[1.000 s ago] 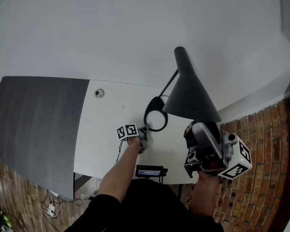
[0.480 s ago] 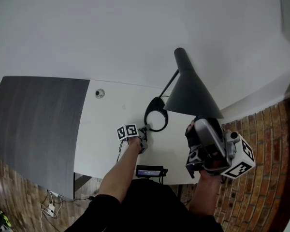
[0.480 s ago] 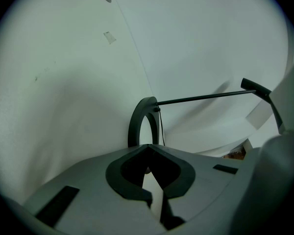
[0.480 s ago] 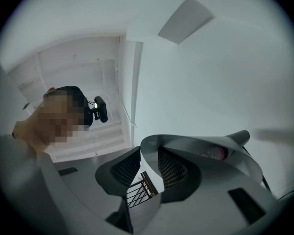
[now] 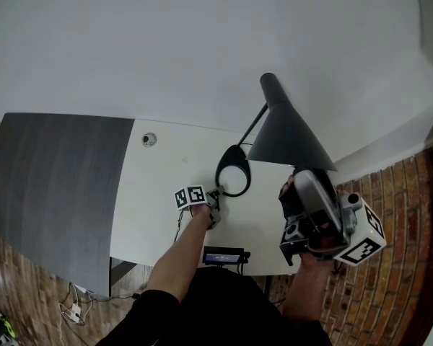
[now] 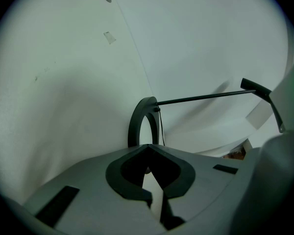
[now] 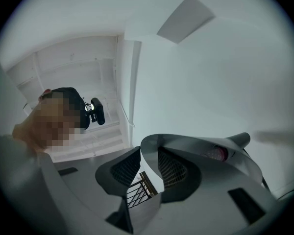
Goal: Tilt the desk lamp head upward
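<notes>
lamp base point(image 5: 219, 173) on desk point(image 5: 155, 193) | lamp head point(image 5: 285, 139) right — above it

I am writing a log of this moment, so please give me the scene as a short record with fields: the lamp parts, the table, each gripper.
lamp shade: dark cone on a thin stem
ring base: flat on the white table
left gripper: jaws together, tips at the ring base's near edge
right gripper: jaws closed on the lamp shade's rim

Black top point(image 5: 202, 308), sleeves apparently short; left claw point(image 5: 218, 193), right claw point(image 5: 287, 193) grey, black-white marker cubes point(image 5: 190, 196)
</notes>
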A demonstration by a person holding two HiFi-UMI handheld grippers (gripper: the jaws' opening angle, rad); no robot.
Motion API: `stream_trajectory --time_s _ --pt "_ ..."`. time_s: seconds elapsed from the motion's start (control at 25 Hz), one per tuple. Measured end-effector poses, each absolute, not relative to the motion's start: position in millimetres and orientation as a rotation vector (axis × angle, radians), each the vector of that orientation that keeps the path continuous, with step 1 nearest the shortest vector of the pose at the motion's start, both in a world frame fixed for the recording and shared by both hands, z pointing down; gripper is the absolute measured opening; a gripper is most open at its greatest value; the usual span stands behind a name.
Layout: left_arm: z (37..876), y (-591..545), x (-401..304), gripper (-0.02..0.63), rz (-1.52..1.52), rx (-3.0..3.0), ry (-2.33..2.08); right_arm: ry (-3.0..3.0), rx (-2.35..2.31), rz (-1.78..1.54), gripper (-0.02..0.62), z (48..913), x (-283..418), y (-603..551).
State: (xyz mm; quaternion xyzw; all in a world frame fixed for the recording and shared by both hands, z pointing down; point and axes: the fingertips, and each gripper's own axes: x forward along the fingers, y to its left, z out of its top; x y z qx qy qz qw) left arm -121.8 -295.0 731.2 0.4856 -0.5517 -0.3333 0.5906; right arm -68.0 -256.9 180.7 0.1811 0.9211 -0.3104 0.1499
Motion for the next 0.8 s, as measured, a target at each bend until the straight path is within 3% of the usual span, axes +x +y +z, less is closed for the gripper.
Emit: stream_trajectory --time_s 0.8 --pt "731.2 -295.2 -121.5 0.011 -0.774 1.128 -1.284 2.669 0.495 -0.899 0.115 176.5 -69.5 -258.2"
